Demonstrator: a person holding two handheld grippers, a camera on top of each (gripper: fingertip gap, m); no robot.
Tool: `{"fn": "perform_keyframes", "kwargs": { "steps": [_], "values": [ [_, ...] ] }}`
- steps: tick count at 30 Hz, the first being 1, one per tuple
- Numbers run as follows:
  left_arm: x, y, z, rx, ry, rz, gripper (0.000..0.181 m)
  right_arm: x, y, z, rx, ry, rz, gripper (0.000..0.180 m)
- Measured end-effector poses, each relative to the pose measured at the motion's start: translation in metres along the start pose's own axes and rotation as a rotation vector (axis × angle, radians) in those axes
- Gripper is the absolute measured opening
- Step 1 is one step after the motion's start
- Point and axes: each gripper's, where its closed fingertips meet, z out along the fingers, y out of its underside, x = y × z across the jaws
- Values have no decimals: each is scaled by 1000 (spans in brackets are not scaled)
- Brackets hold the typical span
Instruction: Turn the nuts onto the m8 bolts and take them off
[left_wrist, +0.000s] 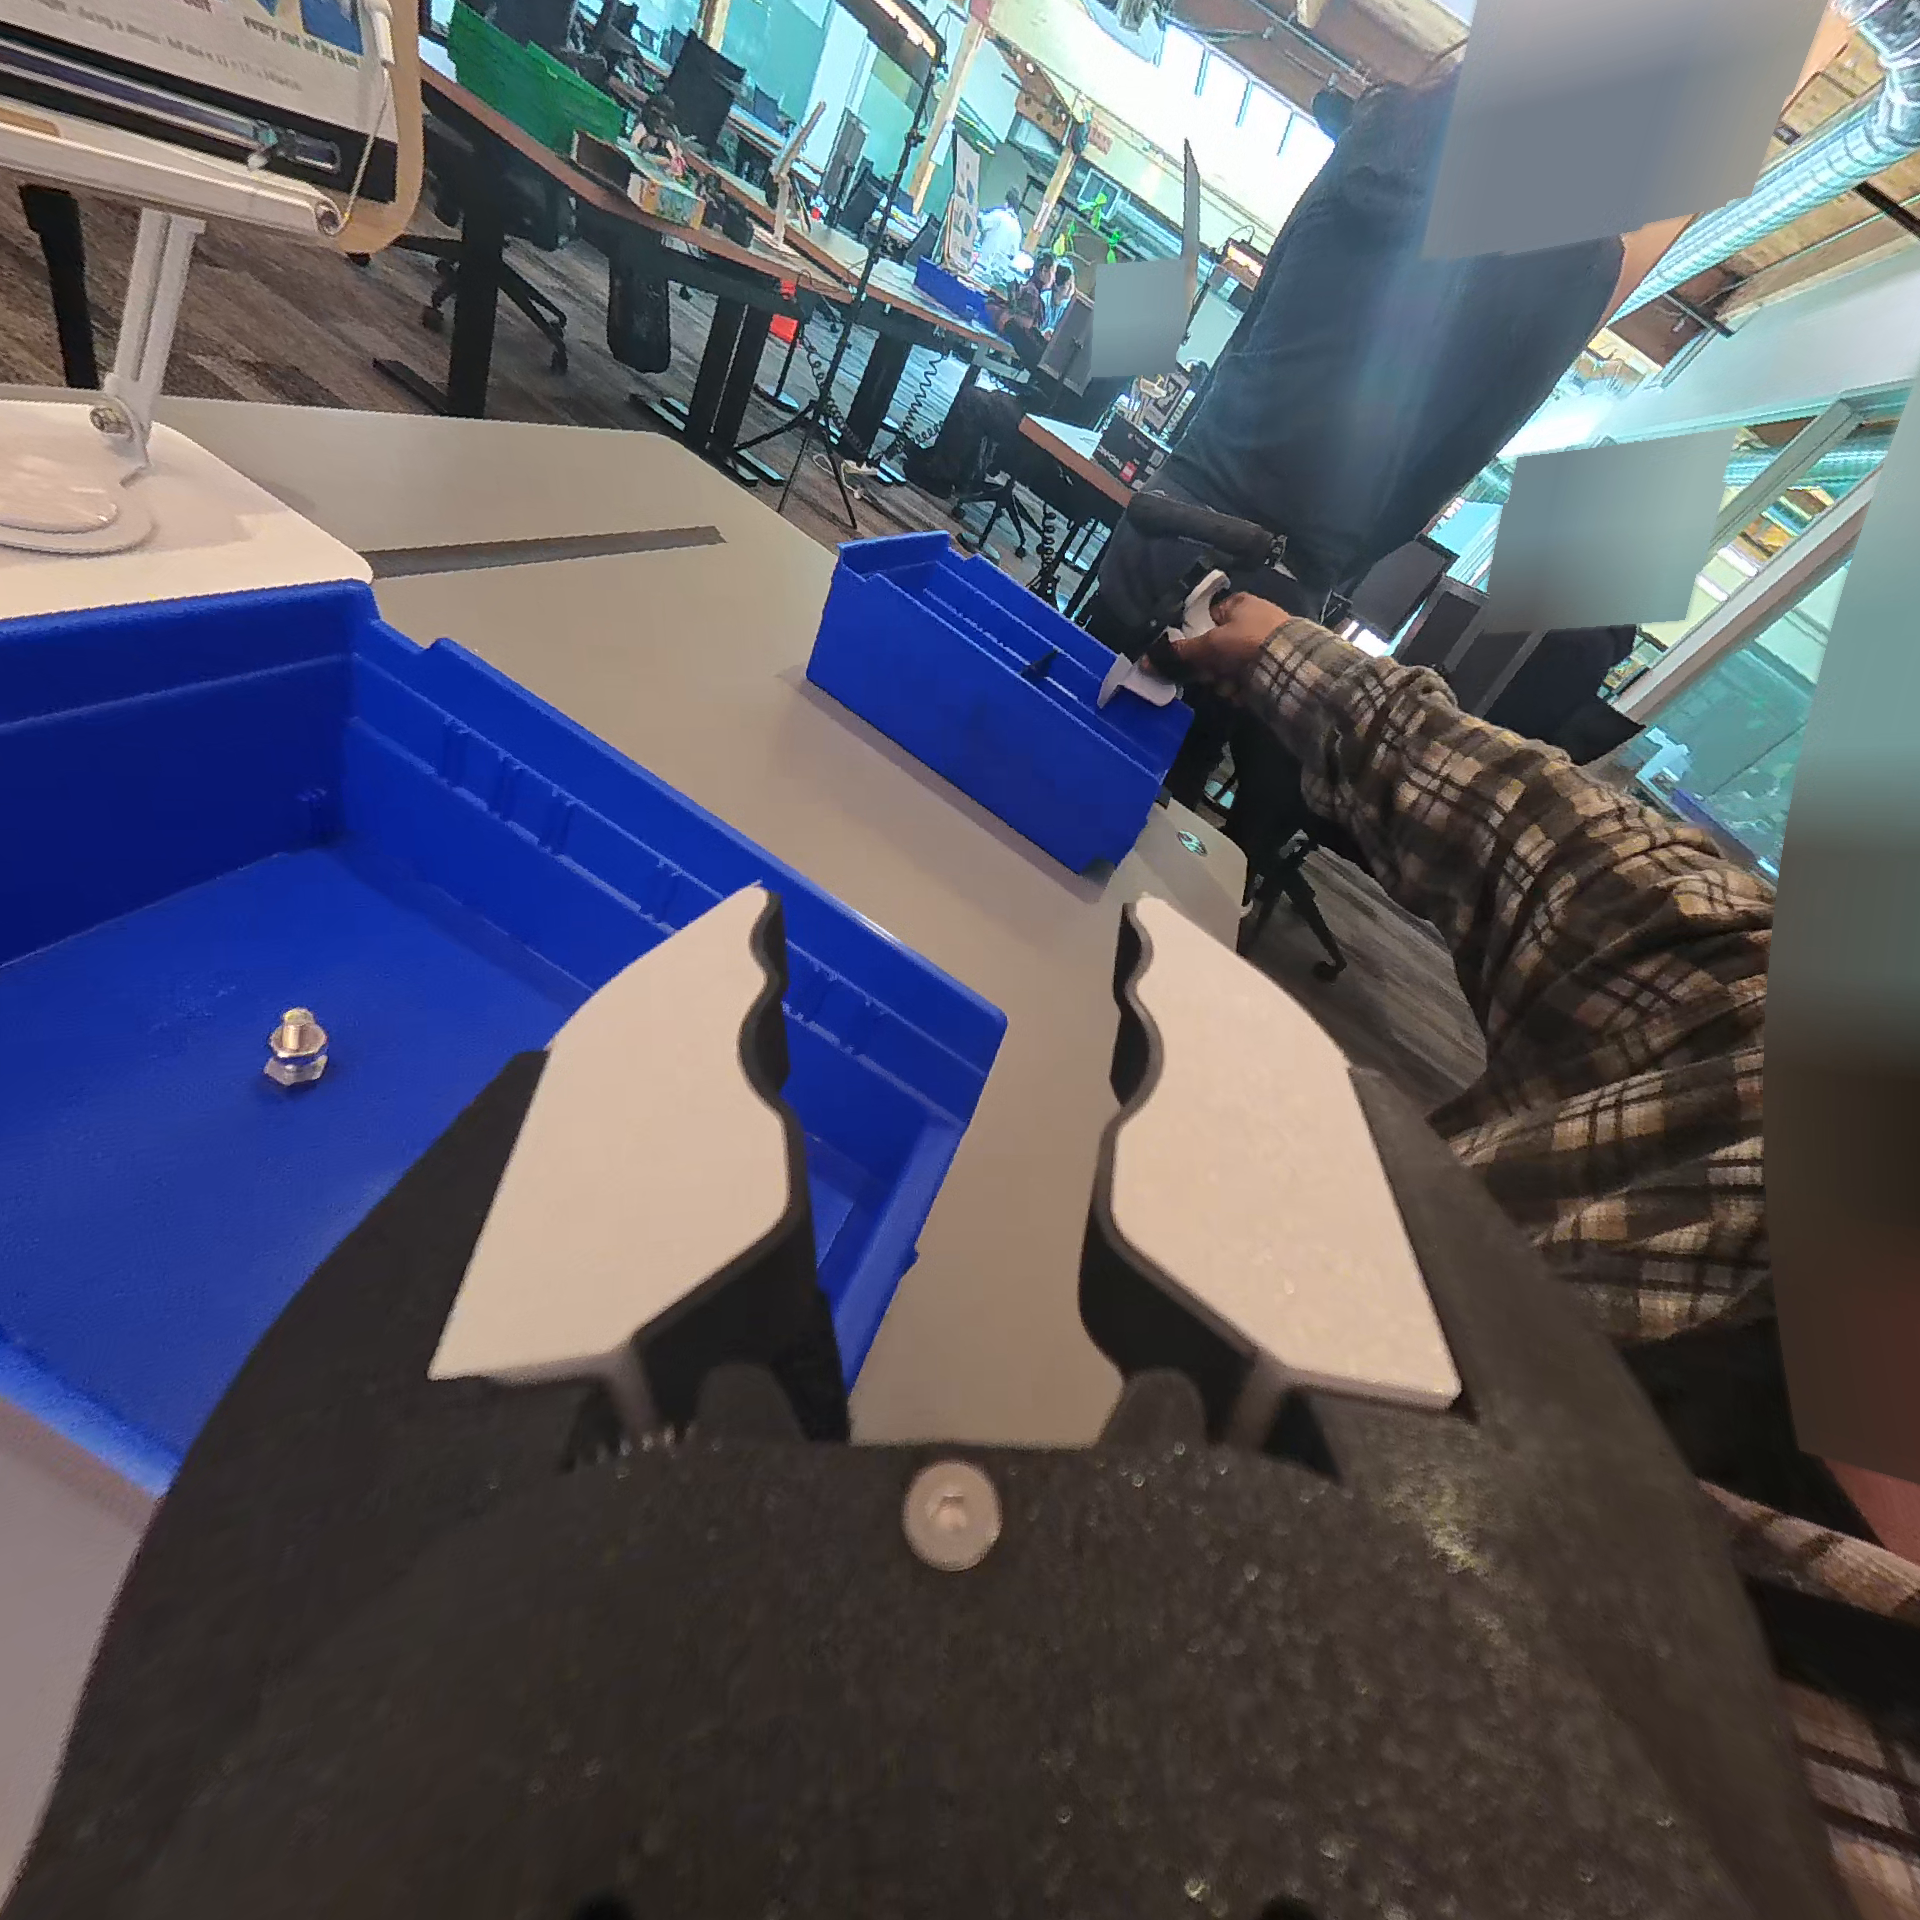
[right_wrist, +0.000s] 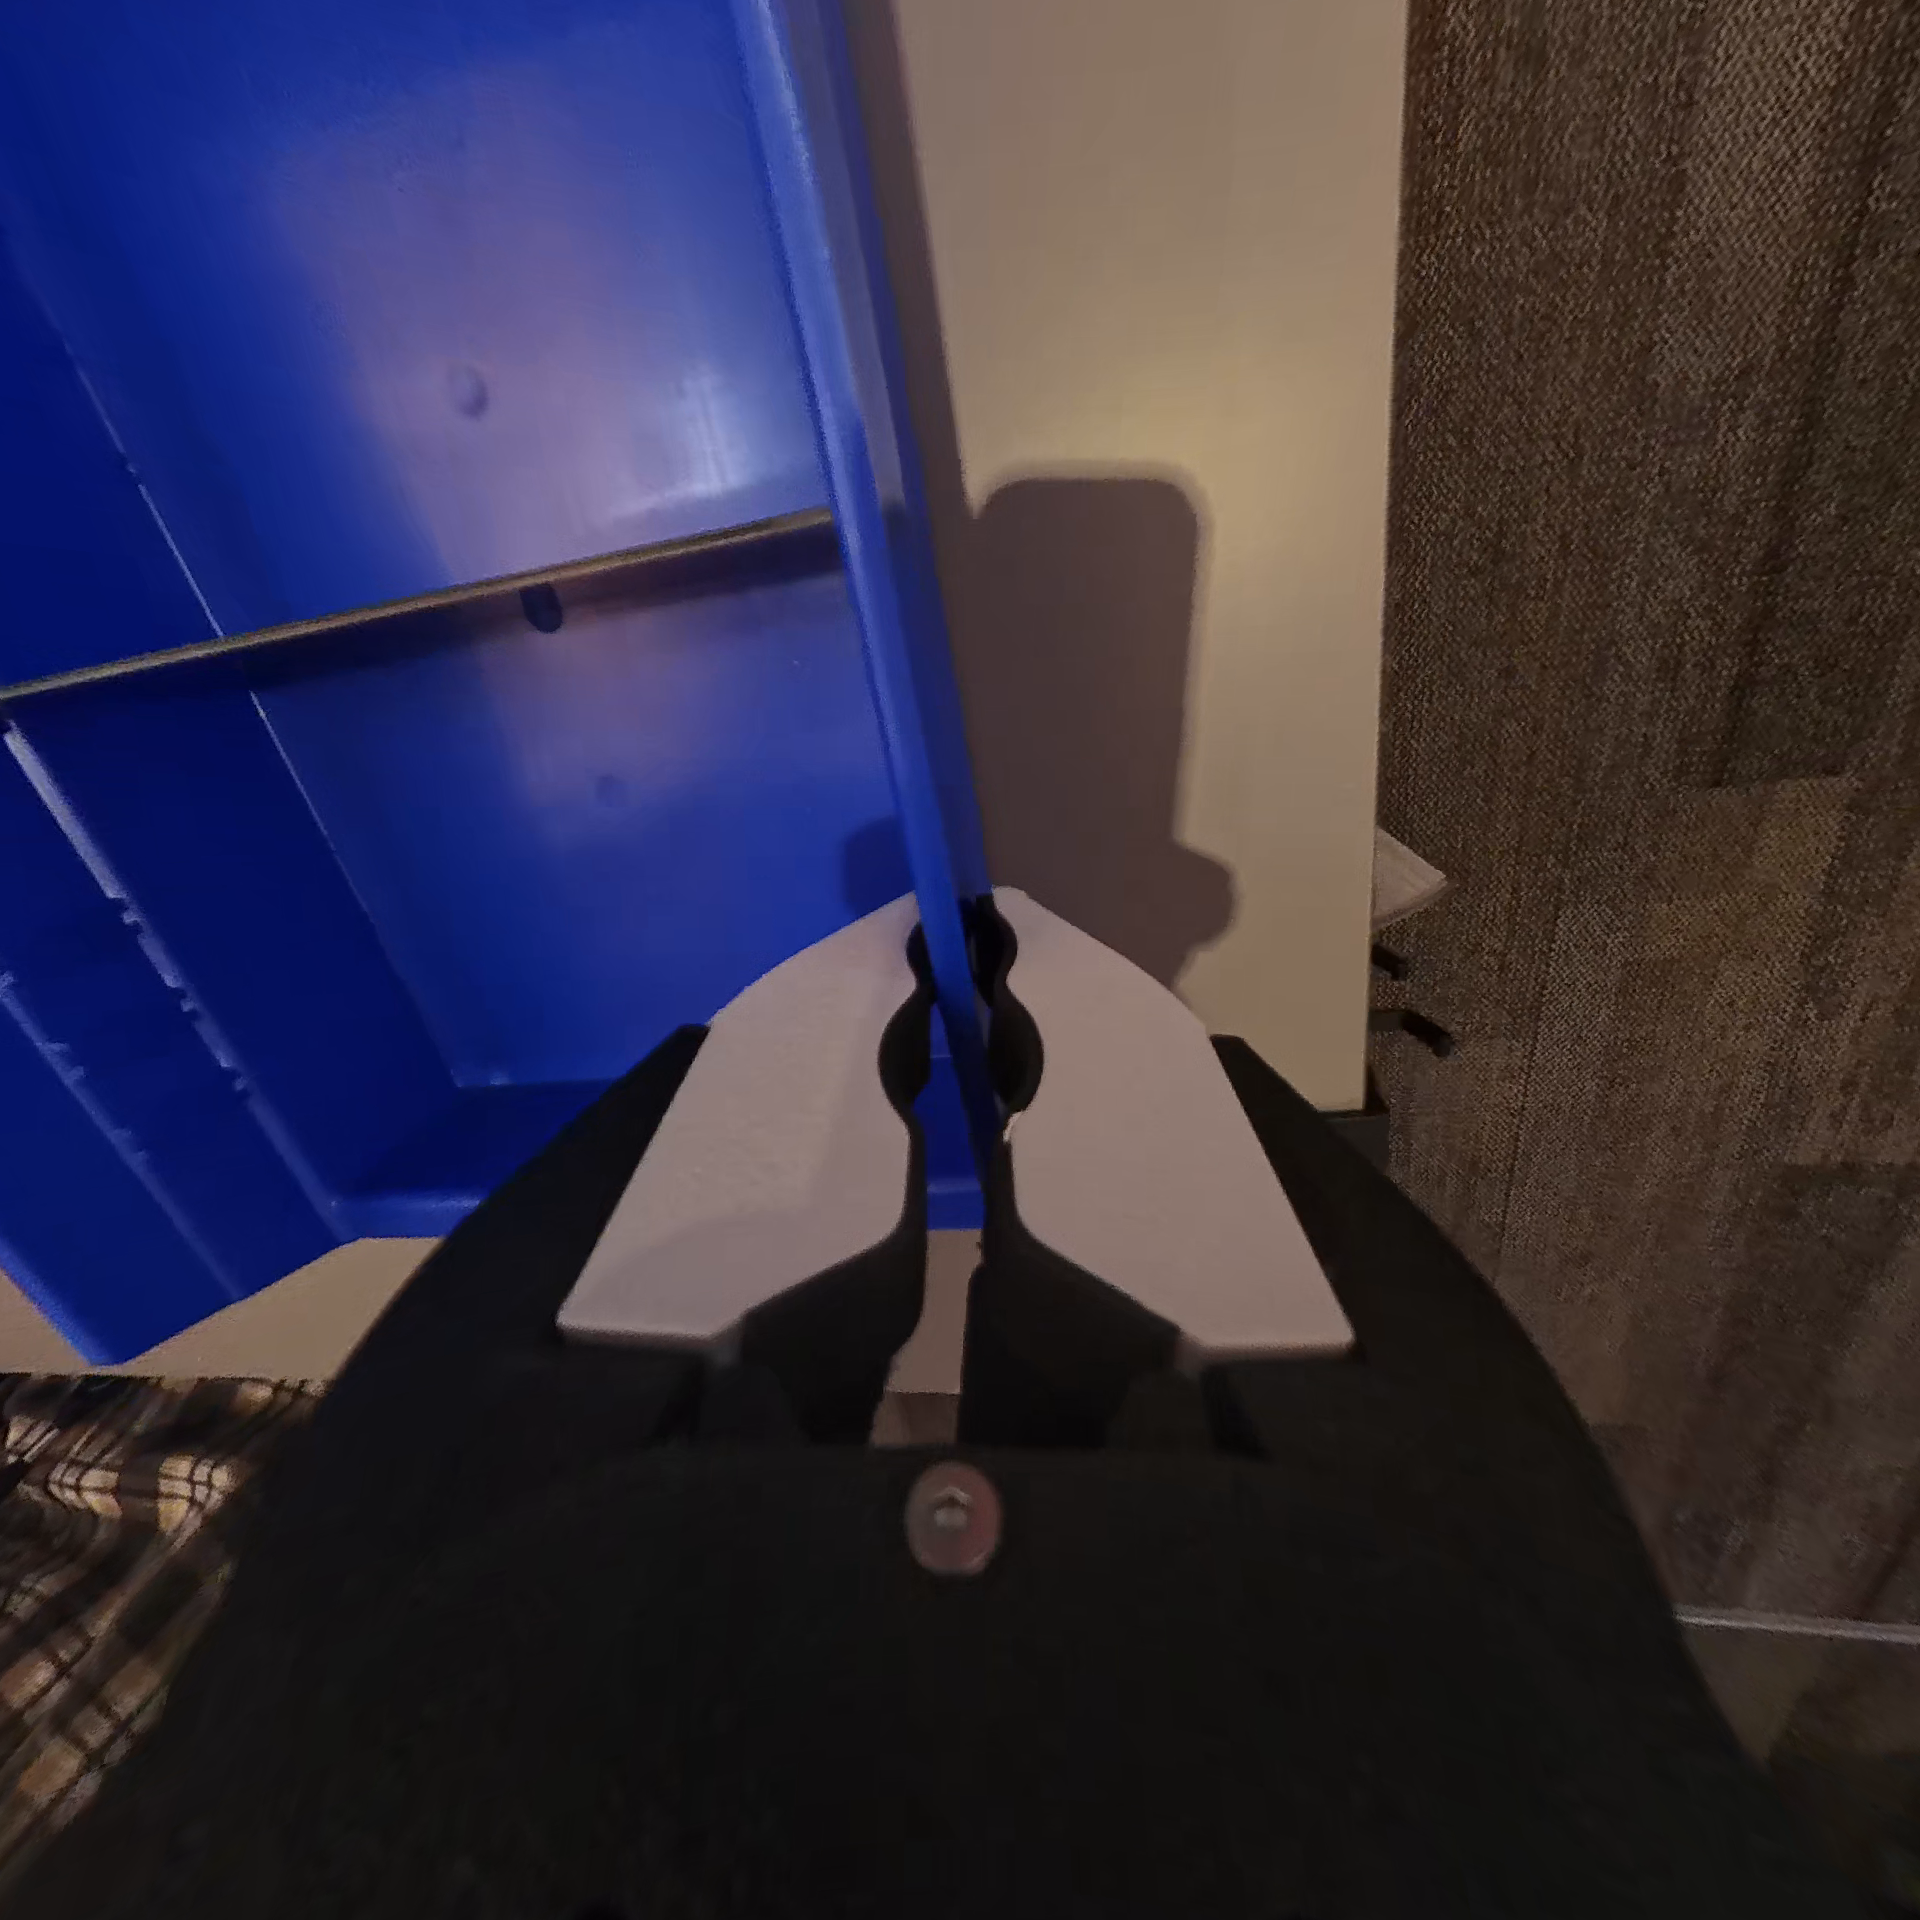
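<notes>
A silver bolt with a nut on it (left_wrist: 296, 1047) stands on the floor of a large blue bin (left_wrist: 312, 831) at the left of the left wrist view. My left gripper (left_wrist: 945, 914) is open and empty, above the bin's right rim and the grey table. My right gripper (right_wrist: 961, 935) is shut on the side wall (right_wrist: 914, 727) of a second, smaller blue bin (right_wrist: 416, 416), which has a dark divider (right_wrist: 416, 613) and looks empty. This bin (left_wrist: 987, 696) and the right gripper (left_wrist: 1153, 665) also show farther off in the left wrist view.
The grey table (left_wrist: 644, 582) ends just beyond the small bin; carpet floor (right_wrist: 1662, 623) lies past its edge. A white lamp base (left_wrist: 62, 488) stands at the back left. A person in dark clothes (left_wrist: 1351, 312) stands behind the table. A plaid sleeve (left_wrist: 1507, 935) reaches across at the right. My hands' fingertips stand some 65 cm from each other.
</notes>
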Motion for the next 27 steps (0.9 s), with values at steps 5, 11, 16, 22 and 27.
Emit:
{"fn": "perform_keyframes", "kwargs": {
  "steps": [5, 11, 16, 22, 27],
  "values": [
    [-3, 1, 0, -3, -3, -8, 61, 7, -6, -1, -10, 1, -42, 5],
    [-4, 2, 1, -6, -11, -3, 61, 10, -9, -1, -8, -6, -48, 5],
    [-6, 1, 1, -1, -12, -11, 61, 11, -7, -6, 5, 6, -83, 11],
    [-8, -2, -1, 16, -37, 9, 66, -30, -31, -78, 296, 5, -174, 53],
    [-8, -5, -5, 28, -75, 32, 71, -136, -35, -141, 609, 28, -420, 67]
  ]
}}
